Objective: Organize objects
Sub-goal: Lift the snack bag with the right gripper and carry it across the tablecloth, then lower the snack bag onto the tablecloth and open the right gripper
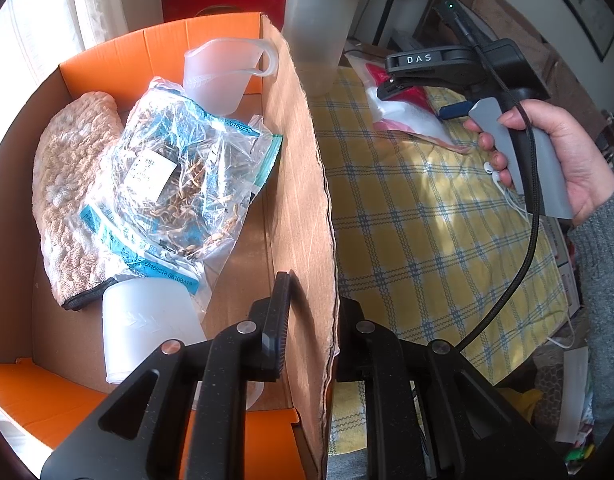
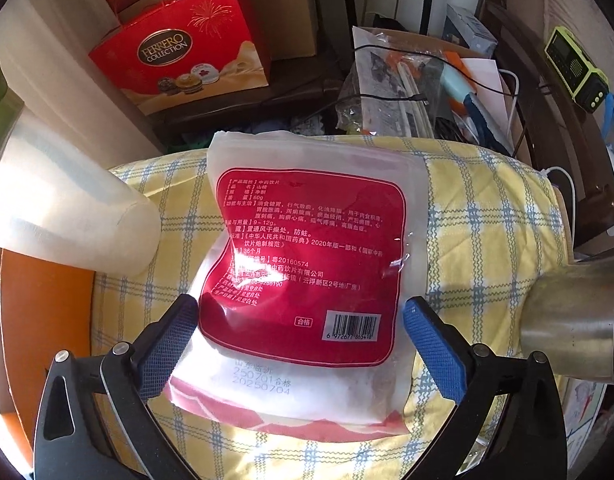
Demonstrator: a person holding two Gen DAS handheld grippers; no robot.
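Observation:
My left gripper (image 1: 313,312) is shut on the right wall of an open cardboard box (image 1: 303,184), one finger inside, one outside. In the box lie a beige towel (image 1: 67,184), a clear bag of dried herbs (image 1: 179,184) and two translucent plastic cups (image 1: 223,76) (image 1: 143,332). A red-and-white packet (image 2: 303,264) lies on the yellow plaid cloth (image 2: 475,216). My right gripper (image 2: 301,320) is open, its blue-padded fingers on either side of the packet's near end. The right gripper (image 1: 391,84) also shows in the left wrist view, over the packet (image 1: 403,116).
A translucent shaker bottle (image 1: 319,28) stands on the cloth beside the box; it also shows in the right wrist view (image 2: 67,200). A steel cup (image 2: 575,320) sits at the right edge. A red Ferrero bag (image 2: 179,56) and cluttered cables lie beyond the cloth.

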